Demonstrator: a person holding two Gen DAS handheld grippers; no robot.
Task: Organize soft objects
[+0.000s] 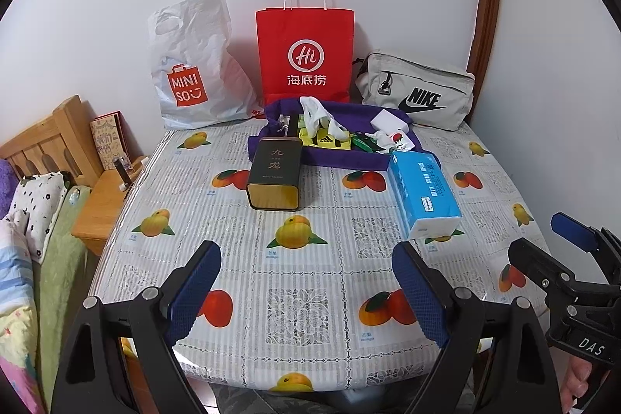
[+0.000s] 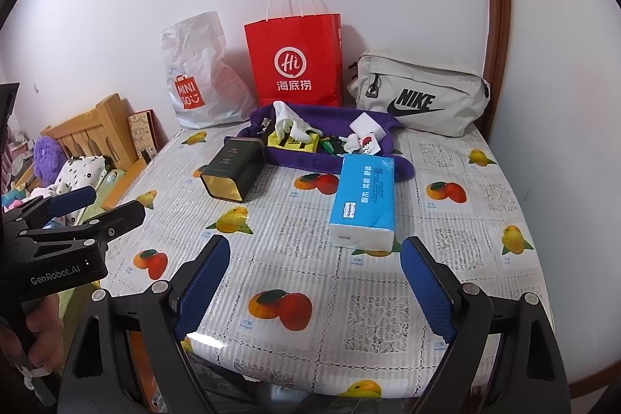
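Observation:
A purple cloth (image 1: 341, 161) (image 2: 310, 160) lies at the back of the table. On it sit white socks (image 1: 316, 113) (image 2: 291, 123), a yellow sports item (image 1: 326, 138) (image 2: 291, 141), a white sock with a red print (image 1: 396, 138) and a small white box (image 1: 388, 121). A blue tissue pack (image 1: 423, 196) (image 2: 365, 200) lies in front of the cloth on the right. My left gripper (image 1: 308, 291) (image 2: 104, 206) hovers open over the table's near edge, nothing between its pads. My right gripper (image 2: 316, 284) (image 1: 543, 239) is open and empty beside it, just short of the tissue pack.
A black tea box (image 1: 275, 173) (image 2: 233, 173) lies on its side left of the cloth. A white plastic bag (image 1: 190, 72), a red paper bag (image 1: 306, 57) and a grey pouch (image 1: 419, 92) lean on the wall. The fruit-print tablecloth (image 1: 299, 258) covers the table. A bed and nightstand (image 1: 101, 208) stand left.

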